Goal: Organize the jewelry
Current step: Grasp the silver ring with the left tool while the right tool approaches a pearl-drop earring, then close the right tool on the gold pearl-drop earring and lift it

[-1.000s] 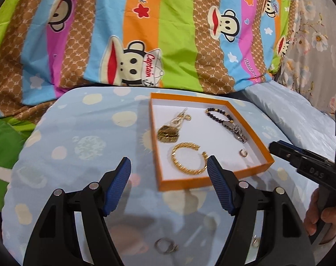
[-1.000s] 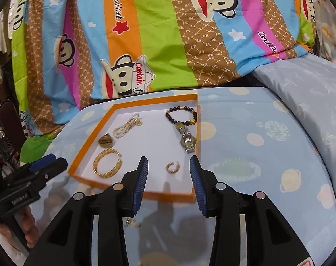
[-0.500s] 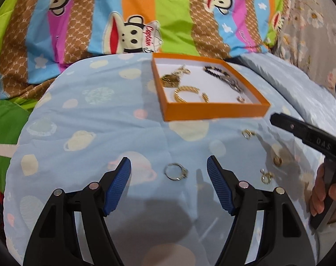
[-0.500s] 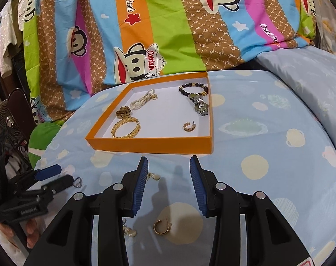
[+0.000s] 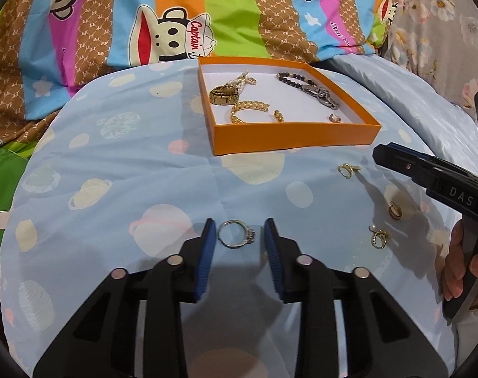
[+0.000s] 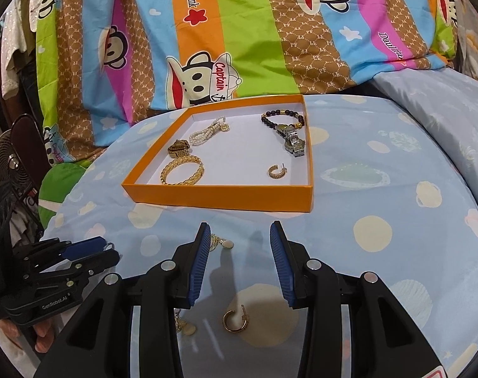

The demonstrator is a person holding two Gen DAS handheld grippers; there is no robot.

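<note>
Fingers of our left gripper (image 5: 237,230) stand apart on either side of the silver ring (image 5: 236,234), which lies flat on the blue bedspread (image 5: 144,163) between the blue pads, touching neither as far as we can tell. We judge the step in hand to be picking this ring up for the orange tray (image 5: 289,137); the next move calls for lowering onto the cloth and closing gently across the band, since a thin ring on soft fabric may slip or tip.

Our right gripper (image 6: 239,239) is likewise parted and holds nothing. Just beneath it lies a gold hoop earring (image 6: 235,320), with a small gold disc piece (image 6: 185,327) to its left and another gold charm (image 6: 221,242) beside the left pad.

Farther off, the tray sits near the striped monkey blanket (image 6: 239,31) and already holds a gold bangle (image 6: 182,170), a pearl strand (image 6: 207,130), a beaded bracelet (image 6: 280,116), a watch (image 6: 294,141) and one hoop earring (image 6: 275,171).

Only the left view shows the ring clearly between the pads, and three loose gold pieces spread to its right near the other tool. The right view shows the hoop close up and a small fan (image 6: 9,163) at the far left, which the left view lacks.
</note>
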